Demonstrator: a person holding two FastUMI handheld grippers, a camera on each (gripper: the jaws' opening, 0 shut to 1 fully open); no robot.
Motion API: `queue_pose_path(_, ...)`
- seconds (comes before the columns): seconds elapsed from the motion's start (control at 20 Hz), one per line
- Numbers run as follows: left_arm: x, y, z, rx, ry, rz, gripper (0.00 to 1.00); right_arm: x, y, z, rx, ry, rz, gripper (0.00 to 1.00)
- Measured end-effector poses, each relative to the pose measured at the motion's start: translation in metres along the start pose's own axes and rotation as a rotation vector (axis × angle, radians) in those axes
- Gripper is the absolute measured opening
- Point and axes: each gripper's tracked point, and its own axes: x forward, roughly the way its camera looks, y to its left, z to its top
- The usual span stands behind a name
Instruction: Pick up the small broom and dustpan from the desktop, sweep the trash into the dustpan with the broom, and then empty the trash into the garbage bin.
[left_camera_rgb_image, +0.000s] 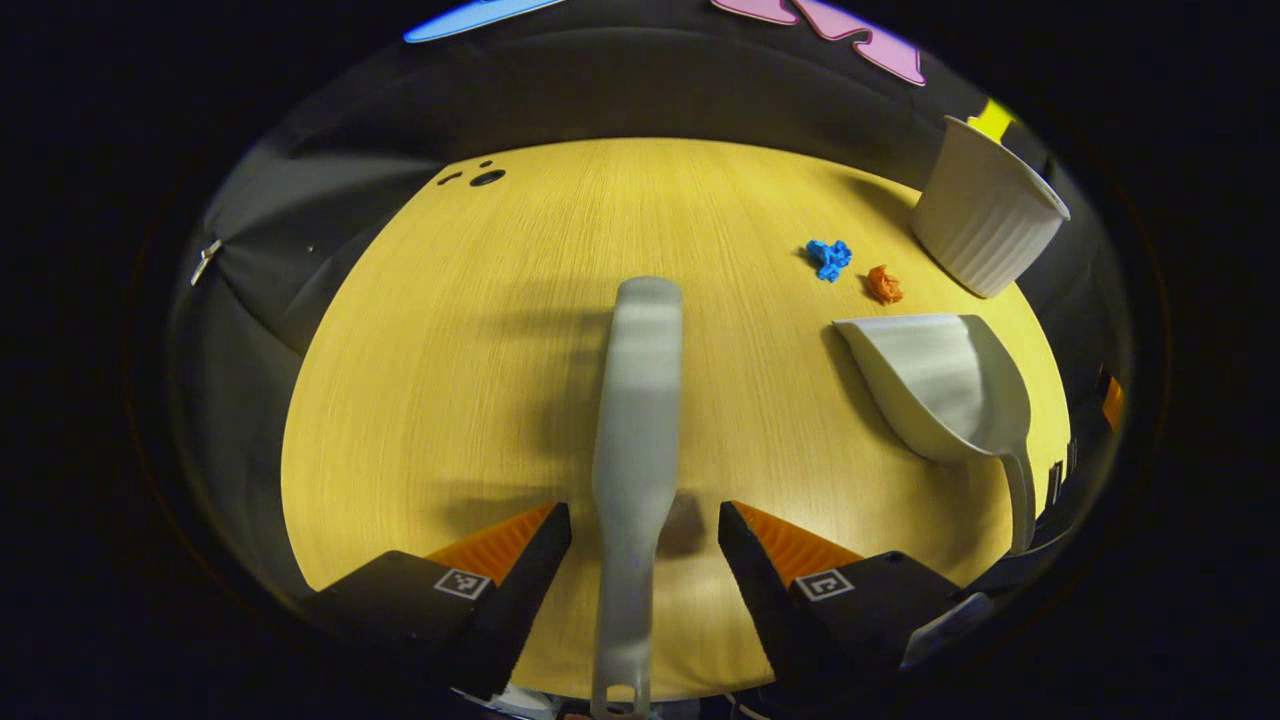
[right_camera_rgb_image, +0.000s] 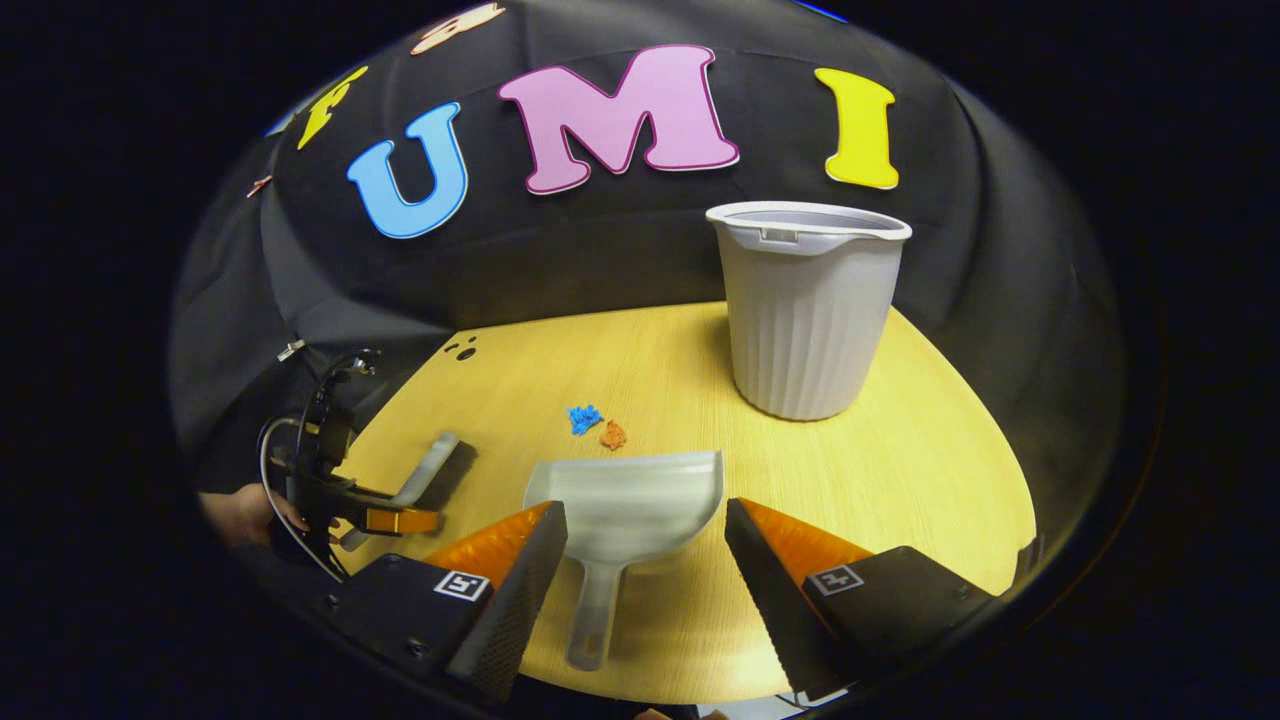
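Left gripper (left_camera_rgb_image: 645, 530) spread wide astride the broom (left_camera_rgb_image: 637, 420); right gripper (right_camera_rgb_image: 645, 535) spread astride the dustpan (right_camera_rgb_image: 625, 505) handle.
Beyond the dustpan's mouth lie blue scrap (right_camera_rgb_image: 584, 418) and orange scrap (right_camera_rgb_image: 612, 434); the garbage bin (right_camera_rgb_image: 808, 310) stands farther back, nothing between.

Right gripper (right_camera_rgb_image: 645, 570) fingers spread, dustpan (right_camera_rgb_image: 625, 510) handle between them untouched, bin (right_camera_rgb_image: 805, 310) beyond

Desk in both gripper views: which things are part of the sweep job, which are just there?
Part of the job:
broom, between the open left gripper fingers
dustpan, ahead of the open right gripper
blue scrap
orange scrap
bin

Just there:
holes in the desk
clip on the cloth
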Motion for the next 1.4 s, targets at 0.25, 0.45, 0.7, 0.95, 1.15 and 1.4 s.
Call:
queue_pose_path(0.25,0.009,-0.002,-0.006,-0.027,0.023,-0.001,0.83,0.005,0.009,-0.010,0.035,0.026,-0.010,0.99)
queue_pose_path(0.45,0.014,0.001,-0.002,-0.004,0.015,0.039,0.64,0.007,0.017,-0.023,0.076,0.071,-0.006,0.99)
queue_pose_path(0.7,0.015,0.002,0.003,-0.035,-0.007,0.046,0.37,0.008,0.023,-0.054,0.091,0.178,0.009,0.99)
queue_pose_path(0.95,0.013,0.000,0.002,-0.027,-0.039,0.039,0.29,0.016,0.029,-0.067,0.086,0.242,0.015,0.99)
queue_pose_path(1.15,0.006,-0.005,-0.002,-0.081,-0.080,0.003,0.26,0.021,0.031,-0.075,0.063,0.274,0.017,0.99)
queue_pose_path(1.4,-0.019,-0.004,-0.003,-0.119,-0.167,-0.022,0.26,0.033,0.023,-0.098,0.050,0.348,-0.002,0.99)
